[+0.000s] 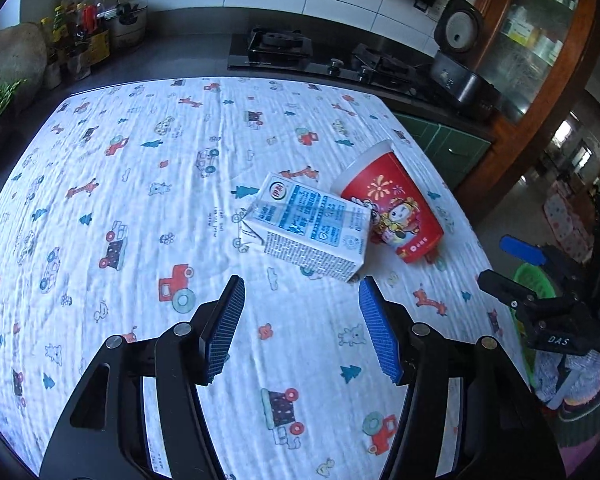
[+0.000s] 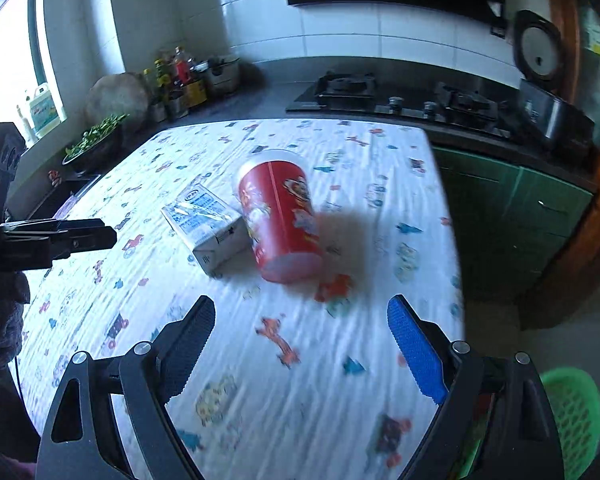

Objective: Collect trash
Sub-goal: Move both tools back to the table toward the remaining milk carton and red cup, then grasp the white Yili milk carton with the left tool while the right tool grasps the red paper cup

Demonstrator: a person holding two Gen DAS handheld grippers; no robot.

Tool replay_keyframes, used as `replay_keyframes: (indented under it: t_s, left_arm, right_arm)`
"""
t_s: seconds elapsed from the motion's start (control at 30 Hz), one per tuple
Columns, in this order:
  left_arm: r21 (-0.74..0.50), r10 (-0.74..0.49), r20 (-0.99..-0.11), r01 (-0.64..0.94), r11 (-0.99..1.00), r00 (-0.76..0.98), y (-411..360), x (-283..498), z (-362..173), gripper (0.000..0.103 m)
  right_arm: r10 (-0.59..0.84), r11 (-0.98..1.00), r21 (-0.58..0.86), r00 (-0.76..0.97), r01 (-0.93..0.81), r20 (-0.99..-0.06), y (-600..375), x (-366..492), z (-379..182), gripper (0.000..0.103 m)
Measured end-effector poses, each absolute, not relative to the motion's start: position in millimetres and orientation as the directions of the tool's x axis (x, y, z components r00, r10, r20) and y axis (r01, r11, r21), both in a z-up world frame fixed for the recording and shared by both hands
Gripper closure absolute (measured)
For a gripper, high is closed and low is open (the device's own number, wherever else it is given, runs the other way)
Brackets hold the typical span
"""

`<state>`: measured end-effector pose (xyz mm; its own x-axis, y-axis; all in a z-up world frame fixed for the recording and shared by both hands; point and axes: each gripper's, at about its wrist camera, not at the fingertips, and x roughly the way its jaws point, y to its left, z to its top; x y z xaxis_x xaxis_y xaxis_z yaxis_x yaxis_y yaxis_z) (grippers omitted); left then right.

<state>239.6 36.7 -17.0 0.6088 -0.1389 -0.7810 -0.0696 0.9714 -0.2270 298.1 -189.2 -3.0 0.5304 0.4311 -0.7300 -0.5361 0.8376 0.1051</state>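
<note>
Milk carton (image 1: 306, 230) lying on side at middle of worktop (image 1: 100, 184), touching red paper cup (image 1: 392, 216), also on side, just right of carton. Left gripper (image 1: 302, 316) just short of carton, fingers apart, empty. Right gripper (image 2: 300, 344) facing cup base, fingers wide, empty. Carton best pinched across narrow faces; cup likely to roll if nudged. Green basket (image 2: 572, 416) off worktop edge, right of cup, probably bin.

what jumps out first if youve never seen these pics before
A red paper cup lying on its side, touching a white and blue milk carton, stands out mid-table on the cartoon-print cloth. Both open grippers, left gripper and right gripper, point at the pair, empty. A green basket sits beyond the table's right edge.
</note>
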Motion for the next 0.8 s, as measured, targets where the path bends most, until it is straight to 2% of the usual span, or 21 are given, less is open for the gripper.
replay_keyframes:
  t_s: [0.3,0.7,0.77,0.8]
  left_arm:
    - [-0.247,-0.12,-0.794,-0.137,0.959,0.596,62.0,256.9,-25.9,0.042]
    - [-0.271,-0.131,-0.806,-0.163,0.949,0.577,66.2,274.2,-35.0,0.042]
    - [-0.275,-0.133,-0.808,-0.169,0.946,0.573,64.1,277.3,-35.3,0.042]
    - [-0.276,-0.132,-0.81,-0.174,0.945,0.572,63.1,279.2,-35.4,0.041]
  right_arm:
    - [0.447,0.785,0.093,0.457,-0.612,-0.769,-137.8,355.8,-24.9,0.018]
    - [0.431,0.753,0.077,0.401,-0.654,-0.808,-115.0,394.2,-45.6,0.018]
    - [0.444,0.744,0.095,0.382,-0.661,-0.81,-112.5,397.7,-49.1,0.022]
    - [0.444,0.746,0.097,0.383,-0.659,-0.81,-111.4,398.0,-50.0,0.027]
